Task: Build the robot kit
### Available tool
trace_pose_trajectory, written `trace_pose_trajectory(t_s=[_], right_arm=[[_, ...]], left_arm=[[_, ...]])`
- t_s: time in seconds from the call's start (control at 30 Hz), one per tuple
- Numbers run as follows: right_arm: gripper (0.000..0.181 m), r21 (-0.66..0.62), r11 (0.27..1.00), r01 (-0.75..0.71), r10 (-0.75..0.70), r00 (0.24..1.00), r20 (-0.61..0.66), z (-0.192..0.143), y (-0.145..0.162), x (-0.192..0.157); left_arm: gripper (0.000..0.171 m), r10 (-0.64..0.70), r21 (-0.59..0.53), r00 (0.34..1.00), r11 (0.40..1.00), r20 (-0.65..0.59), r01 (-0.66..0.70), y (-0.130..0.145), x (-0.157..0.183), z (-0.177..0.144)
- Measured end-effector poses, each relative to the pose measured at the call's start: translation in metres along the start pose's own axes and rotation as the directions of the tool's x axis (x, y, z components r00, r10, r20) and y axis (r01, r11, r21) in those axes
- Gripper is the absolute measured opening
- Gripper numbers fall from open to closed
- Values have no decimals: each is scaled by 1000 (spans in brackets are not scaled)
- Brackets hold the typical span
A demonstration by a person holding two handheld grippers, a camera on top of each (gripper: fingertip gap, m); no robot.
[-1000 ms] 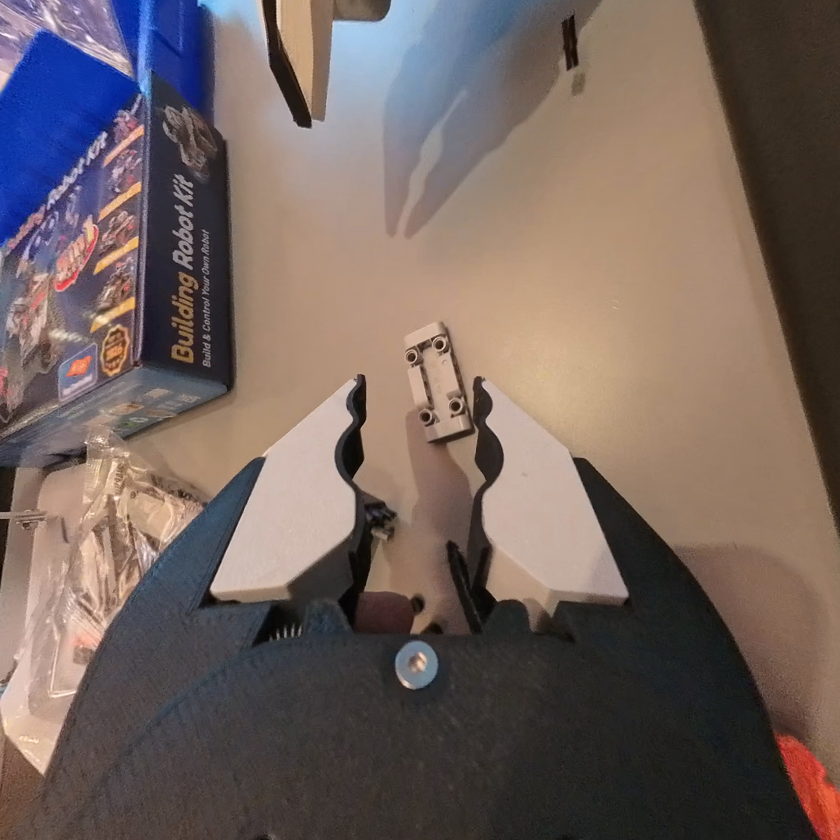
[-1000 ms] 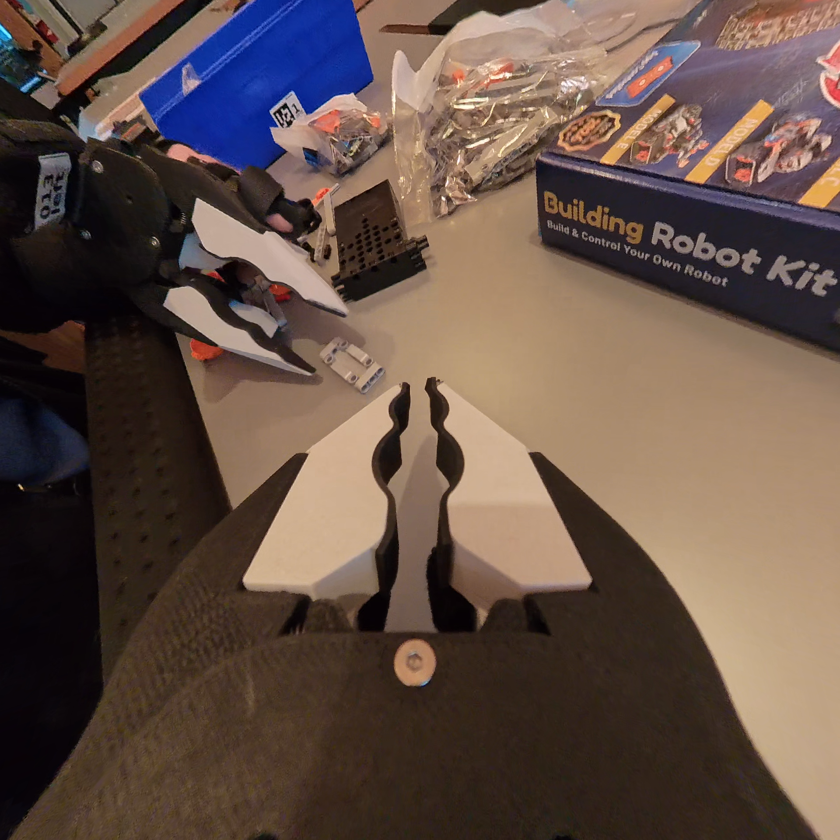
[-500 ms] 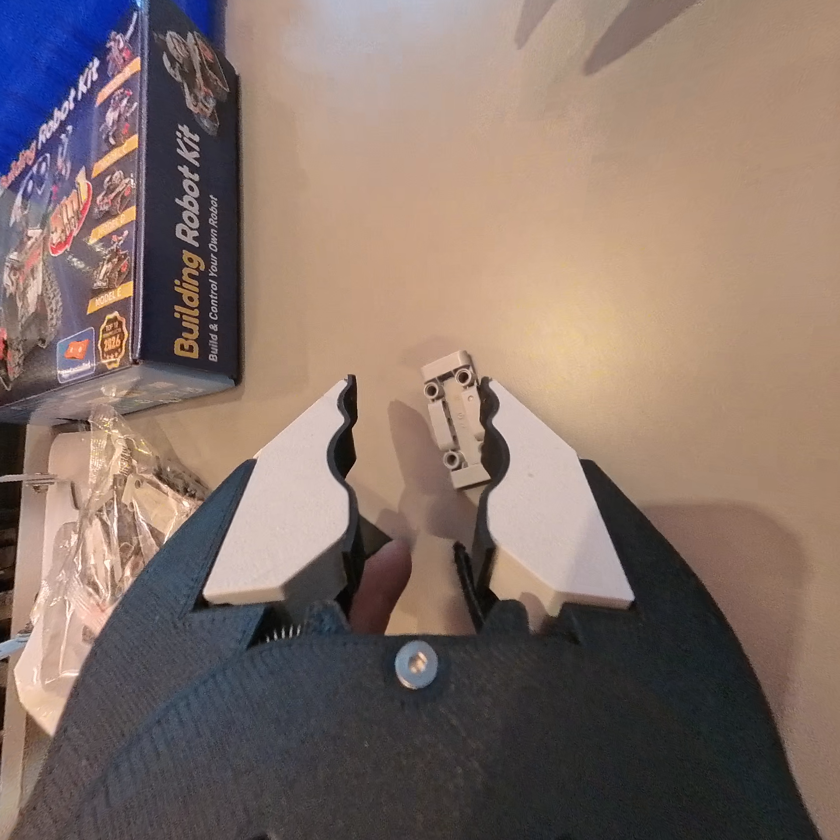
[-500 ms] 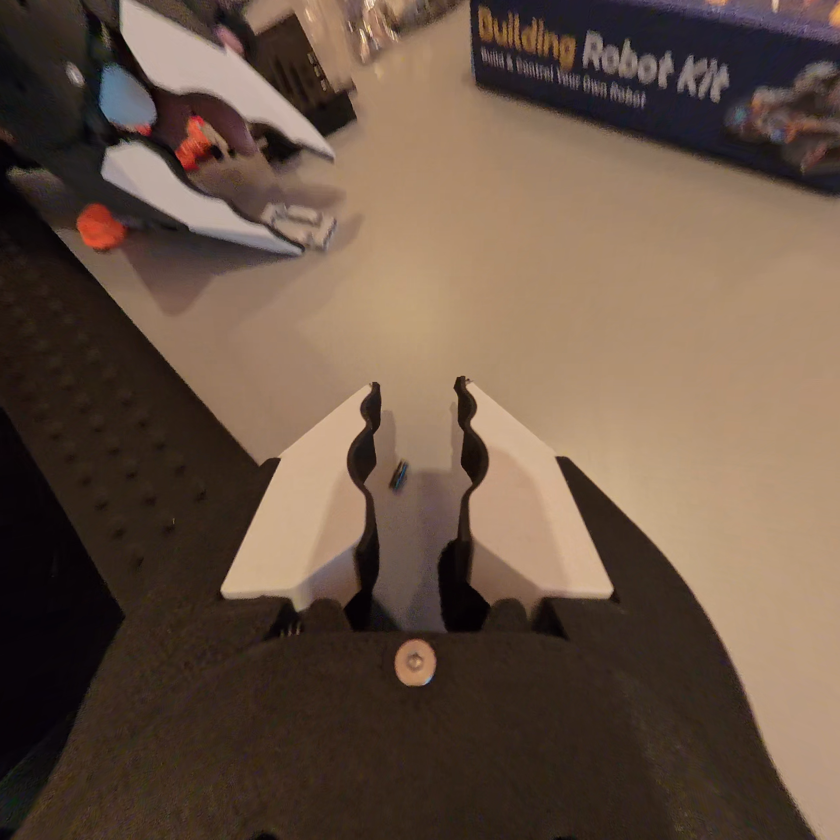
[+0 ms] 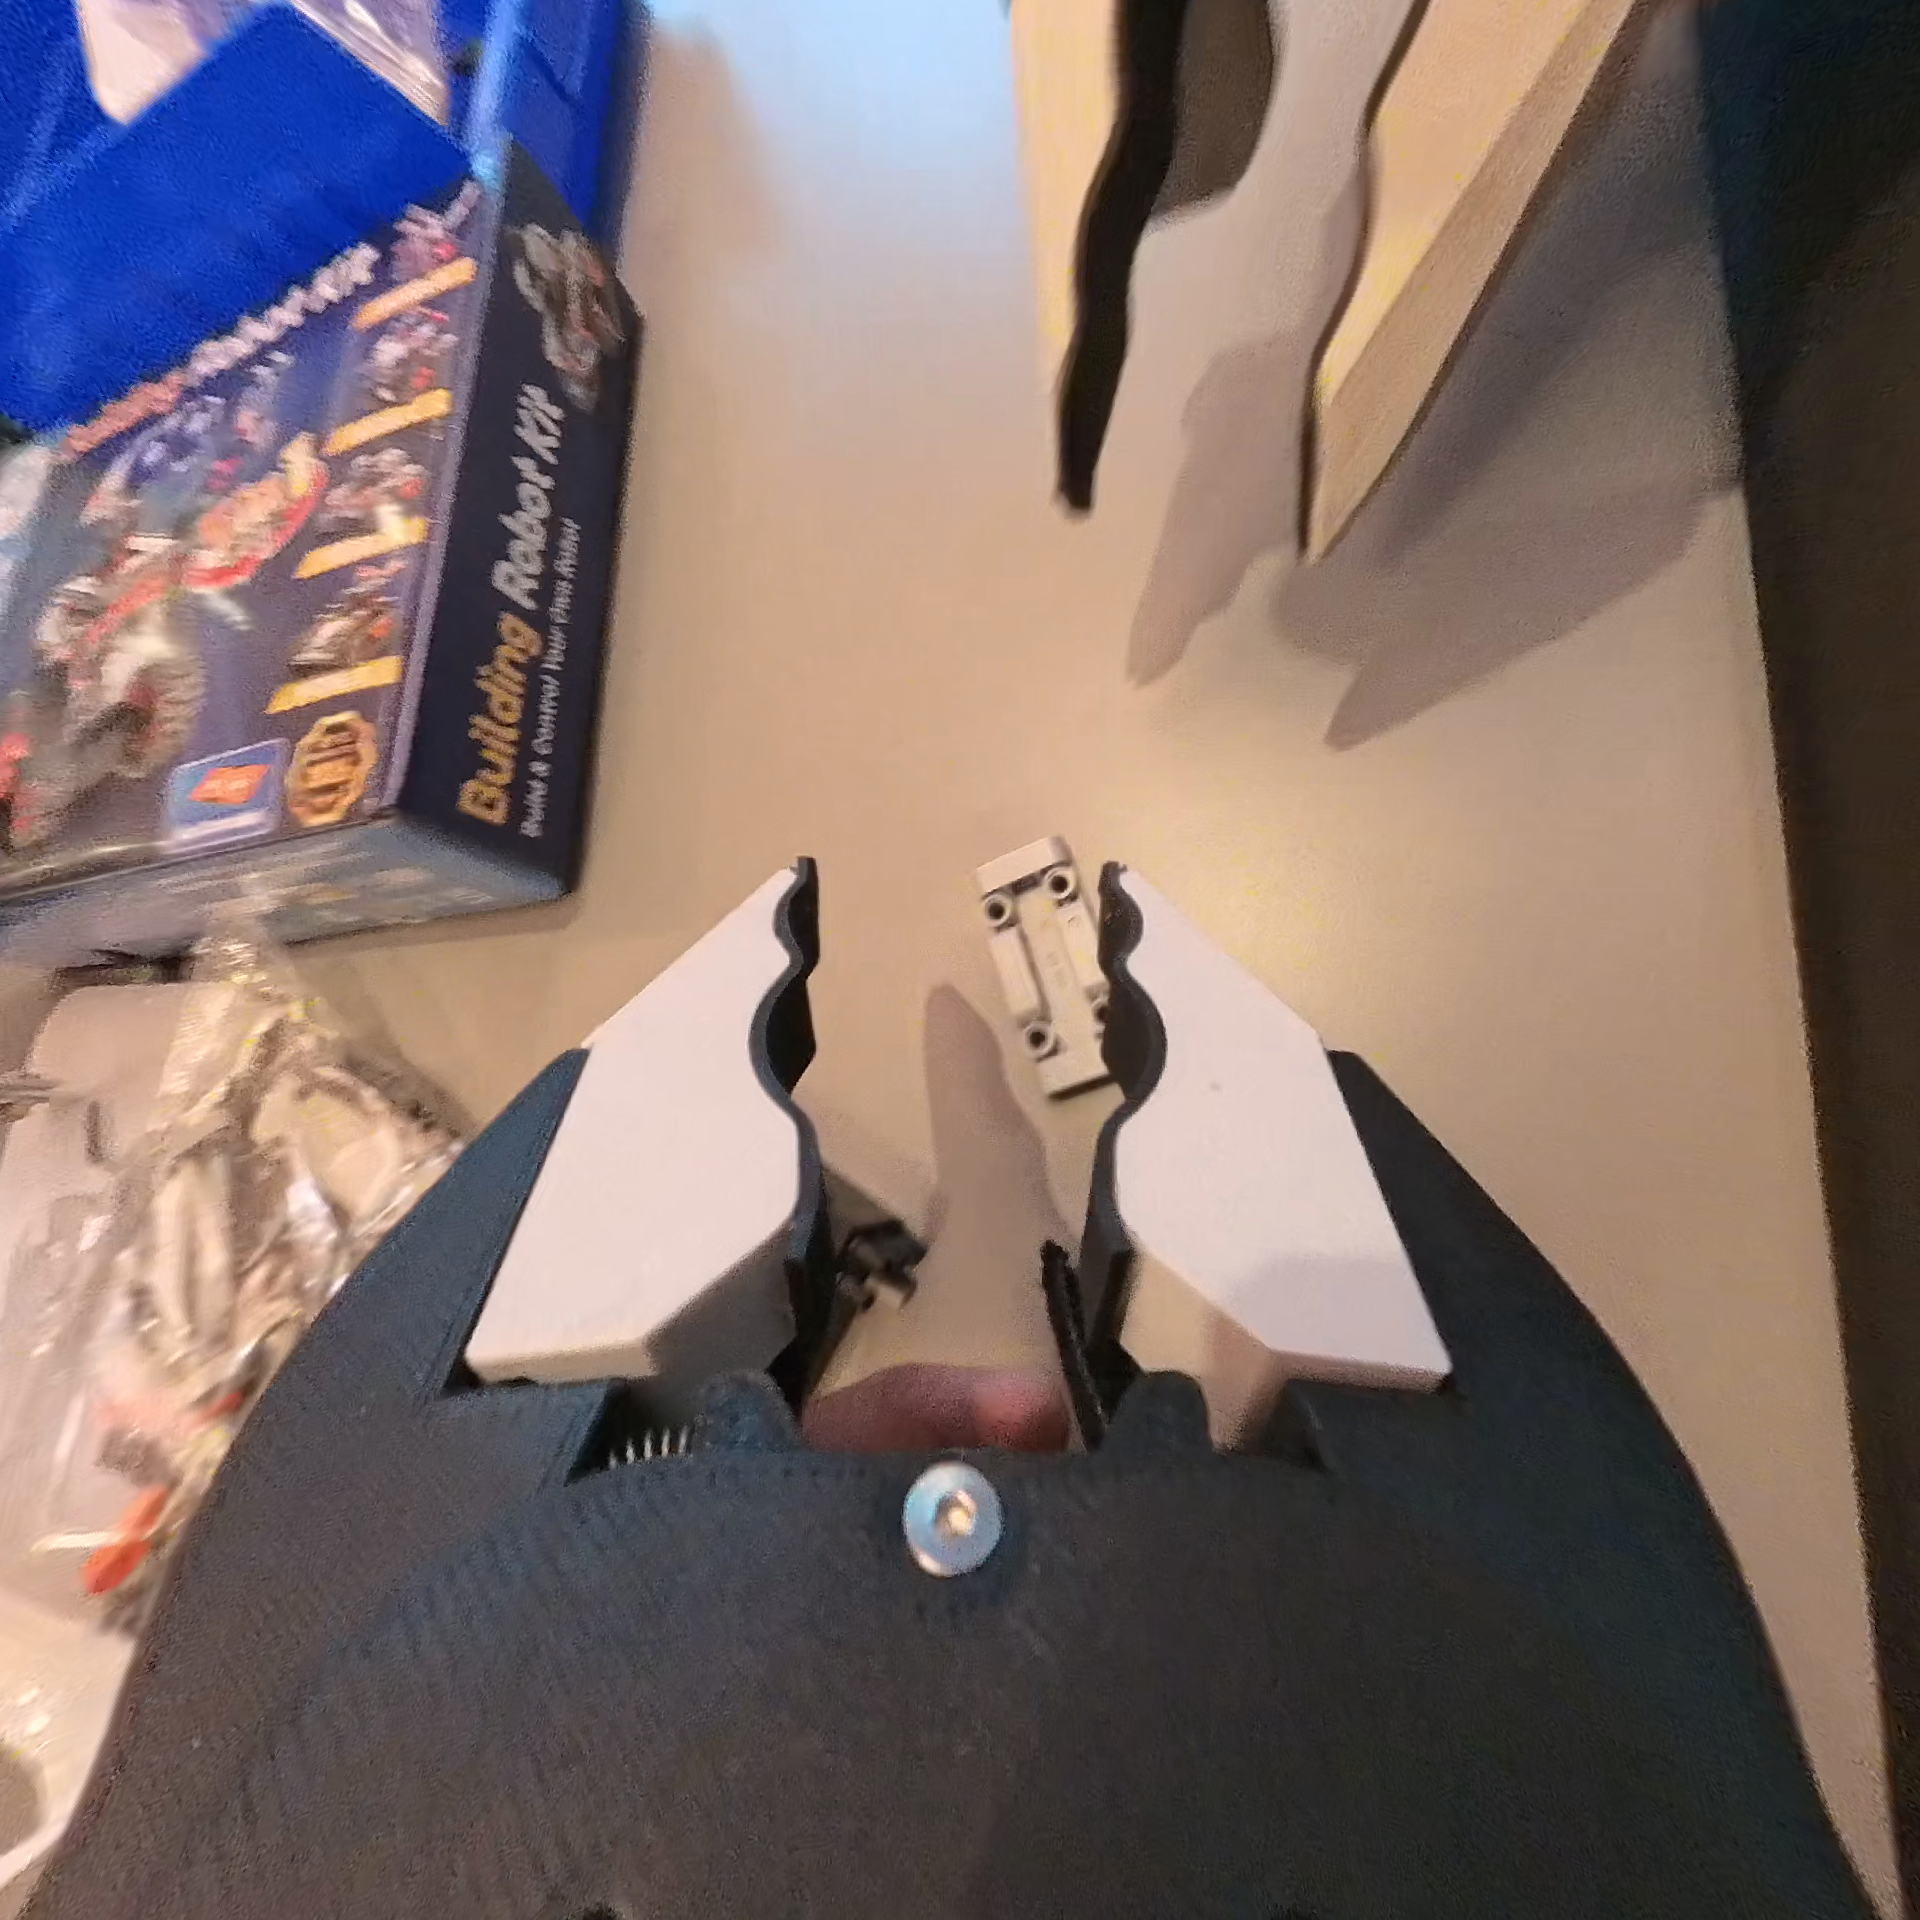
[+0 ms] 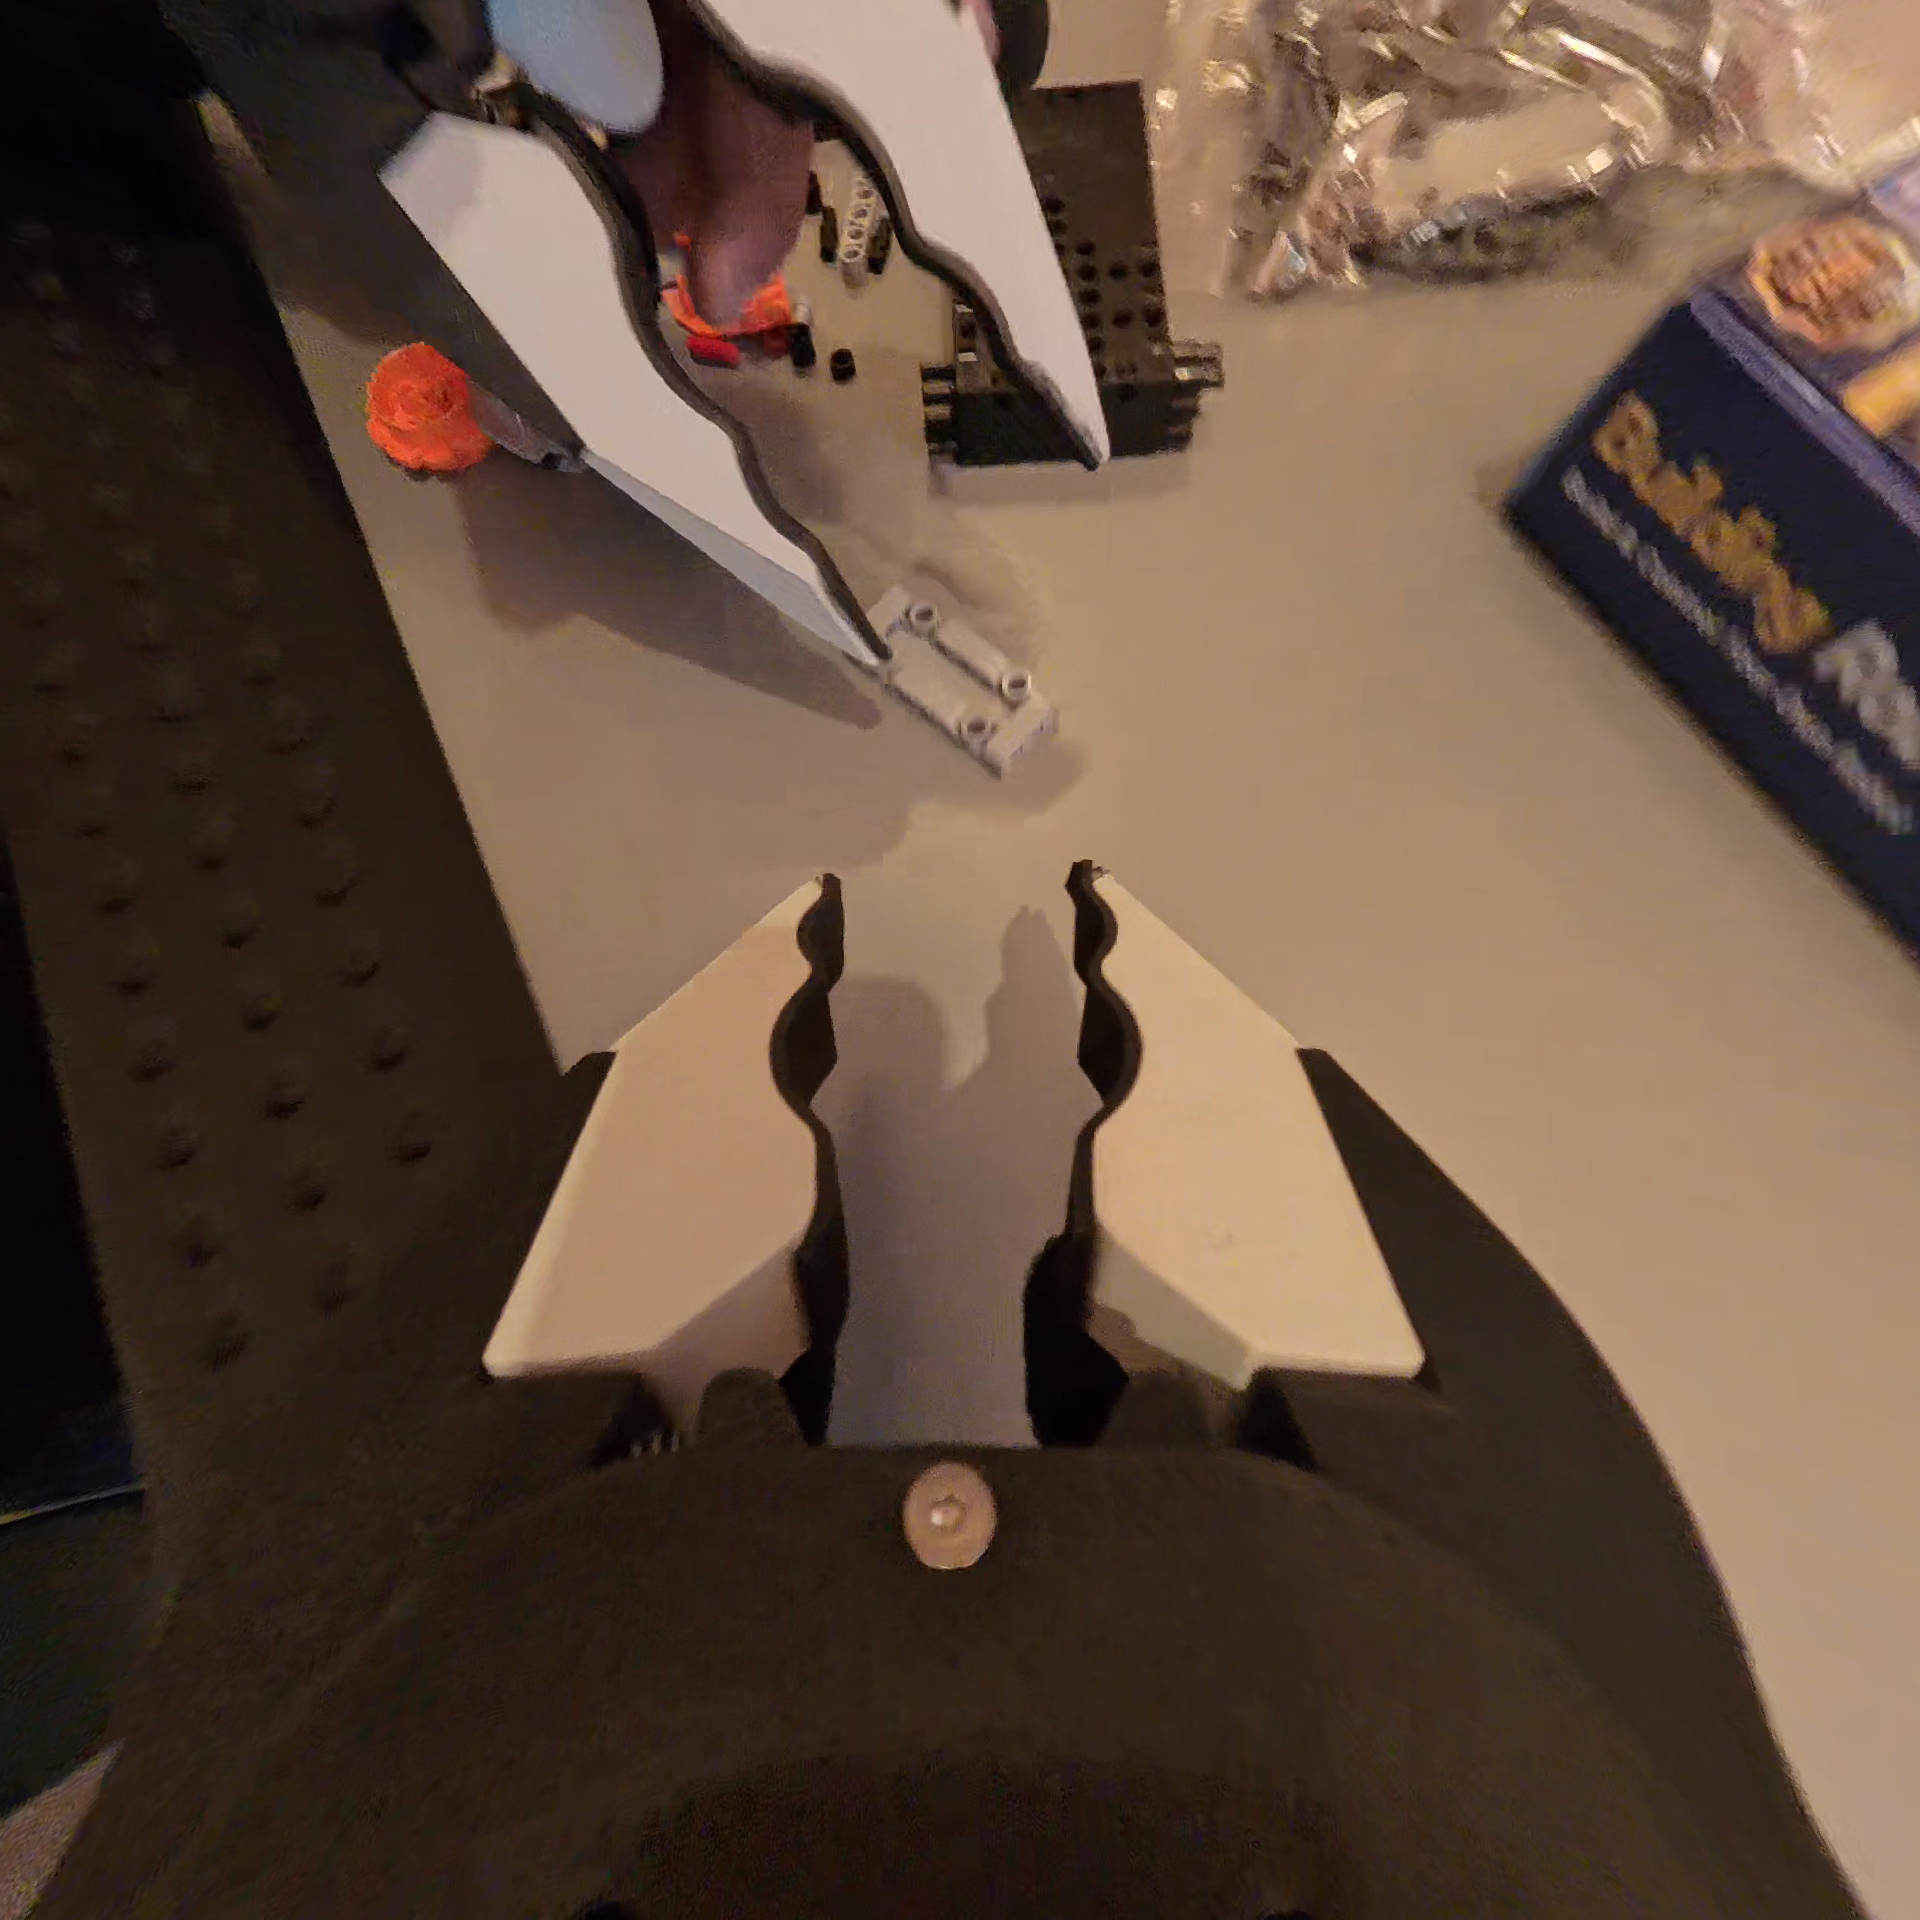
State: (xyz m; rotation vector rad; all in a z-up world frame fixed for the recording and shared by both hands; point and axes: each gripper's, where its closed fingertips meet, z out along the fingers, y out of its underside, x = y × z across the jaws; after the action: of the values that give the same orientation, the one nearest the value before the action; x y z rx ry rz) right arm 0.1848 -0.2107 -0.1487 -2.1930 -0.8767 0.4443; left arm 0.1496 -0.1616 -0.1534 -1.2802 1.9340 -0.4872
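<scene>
A small grey building piece with holes at its corners (image 5: 1044,982) lies flat on the beige table (image 5: 852,644). My left gripper (image 5: 958,873) is open around it, and the piece rests against the inner side of the right finger. In the right wrist view the same piece (image 6: 961,681) lies just ahead of my right gripper (image 6: 956,878), which is open and empty. The left gripper (image 6: 987,556) shows there with one fingertip touching the piece. The right gripper (image 5: 1195,525) hangs at the top of the left wrist view.
A dark blue kit box (image 5: 312,582) (image 6: 1766,499) lies beside clear bags of parts (image 5: 208,1195) (image 6: 1455,135). A black perforated block (image 6: 1112,208) and an orange piece (image 6: 426,407) lie behind the left gripper. A dark studded mat (image 6: 208,831) borders the table. About 7 cm separates my left fingertips from my right. The black perforated block (image 6: 1112,208) is about 12 cm from my left fingertips and 20 cm from my right.
My right gripper has opened wider and swung in close to the grey piece. My left gripper stays open around the piece, which has slid against its right finger.
</scene>
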Motion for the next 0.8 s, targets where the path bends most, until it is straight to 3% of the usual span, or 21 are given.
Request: trace_pose_trajectory(t_s=[0.13, 0.2, 0.3, 0.33, 0.47, 0.57, 0.67, 0.8], right_arm=[[52, -70, 983, 169, -163, 983, 83, 43, -24, 3], [57, -149, 960, 236, -219, 968, 126, 62, -19, 5], [43, -213, 943, 257, -220, 958, 184, 80, -13, 6], [27, -208, 949, 238, -200, 962, 186, 82, -16, 7], [26, -189, 977, 101, -57, 972, 226, 80, -18, 7], [26, -111, 987, -113, 146, 920, 364, 68, -32, -6], [26, -74, 960, -269, 268, 821, 504, 50, -48, -17], [26, -130, 947, -294, 313, 751, 581, 42, -50, -33]], left_arm=[[48, -25, 33, 1000, 999, 9, 24, 10, -9, -28], [47, -33, 49, 999, 998, 2, 33, 17, -7, -31], [47, -9, 39, 1000, 999, 24, 8, 26, -8, -32], [46, 1, 48, 1000, 999, 16, -1, 26, -6, -32], [45, 39, 81, 999, 996, 6, -39, 25, -3, -34], [48, 176, 78, 983, 981, 49, -180, 23, -1, -36], [35, 297, 101, 951, 947, 84, -304, 13, 9, -38], [9, 386, 113, 911, 908, 146, -403, 3, 15, -35]])
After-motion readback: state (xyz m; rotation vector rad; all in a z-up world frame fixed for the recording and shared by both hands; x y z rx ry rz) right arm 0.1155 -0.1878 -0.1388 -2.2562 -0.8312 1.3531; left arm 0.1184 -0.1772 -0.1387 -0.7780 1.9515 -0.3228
